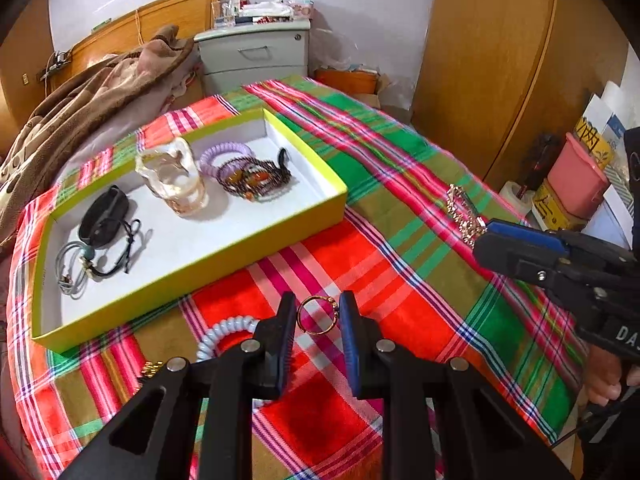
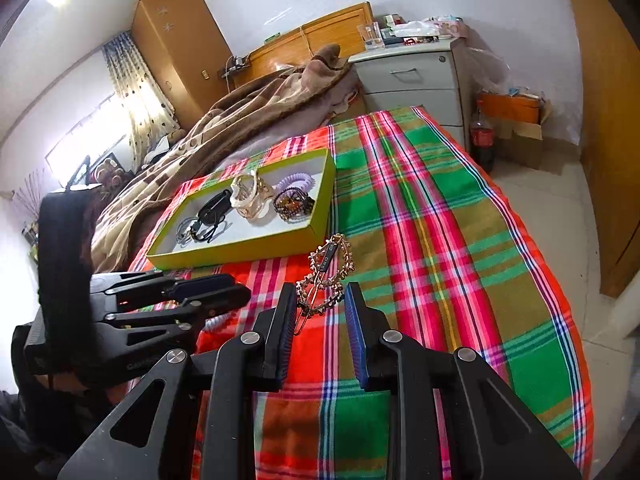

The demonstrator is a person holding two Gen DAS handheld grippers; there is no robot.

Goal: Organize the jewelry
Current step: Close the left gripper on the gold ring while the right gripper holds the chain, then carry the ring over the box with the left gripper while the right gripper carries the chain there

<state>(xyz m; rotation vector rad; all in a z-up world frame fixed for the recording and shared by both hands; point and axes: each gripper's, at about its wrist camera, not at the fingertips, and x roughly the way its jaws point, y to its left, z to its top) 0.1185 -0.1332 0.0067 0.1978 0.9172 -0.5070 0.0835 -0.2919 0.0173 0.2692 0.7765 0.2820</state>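
A: Where print shows at all, what can be read?

B: Little. The hair clip carries a small dark tag with pale letters, too small to make out. The right gripper shows "DA" on its body at the right edge of the left view, the rest cut off. The left gripper's body has "CA" and more, blurred. A yellow carton far right bears large characters I cannot read.

A: And the count?

B: One yellow-green tray on the plaid cloth. In it: one black band, one grey cord tie, one clear claw clip, one lilac coil tie, and a heap of beaded bracelets I cannot separate. Outside it, near the tray's front: one pale coil tie and one ring.

A: The claws?

B: The left gripper pinches the ring, upright between its pads. The right gripper clamps the gold hair clip by its near end, right of the tray.
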